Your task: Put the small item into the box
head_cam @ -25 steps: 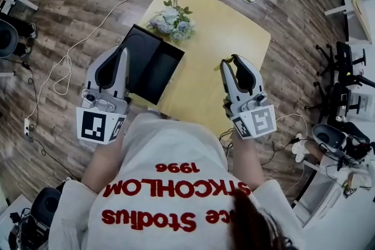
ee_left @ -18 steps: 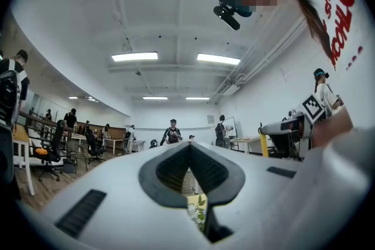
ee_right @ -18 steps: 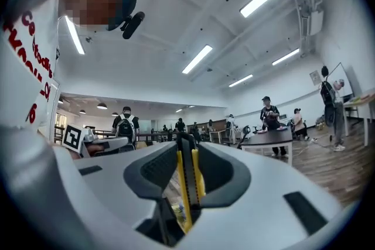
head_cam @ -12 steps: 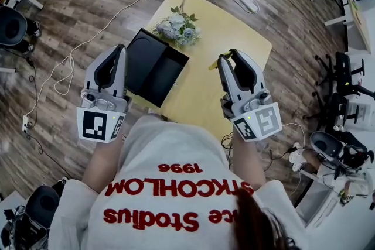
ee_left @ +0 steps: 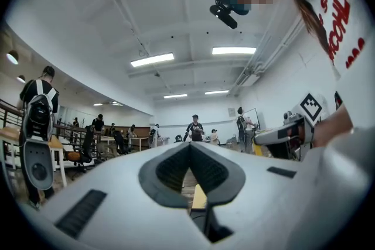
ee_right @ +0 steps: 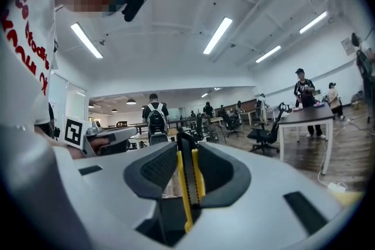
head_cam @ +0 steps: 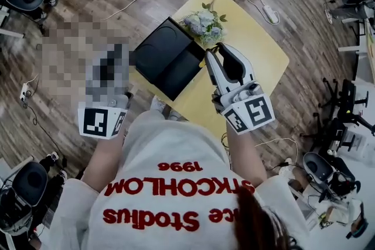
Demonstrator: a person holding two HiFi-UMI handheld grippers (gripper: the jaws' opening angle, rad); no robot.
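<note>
Jaws of the right gripper (head_cam: 213, 53) clamp the yellow knife (ee_right: 188, 184) lengthwise, end forward.

Both forearms reach up-frame; the left gripper (ee_left: 188, 148), at left, has its jaws together, while the right gripper (head_cam: 215, 51), at centre, clamps a slim yellow item (ee_right: 188, 175).

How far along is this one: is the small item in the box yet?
Done: the yellow-and-black small item is off the table, clamped in the right gripper. In hand: it is held close to the open black box. Left: lower it into the box and release. The left gripper is shut and empty.
</note>
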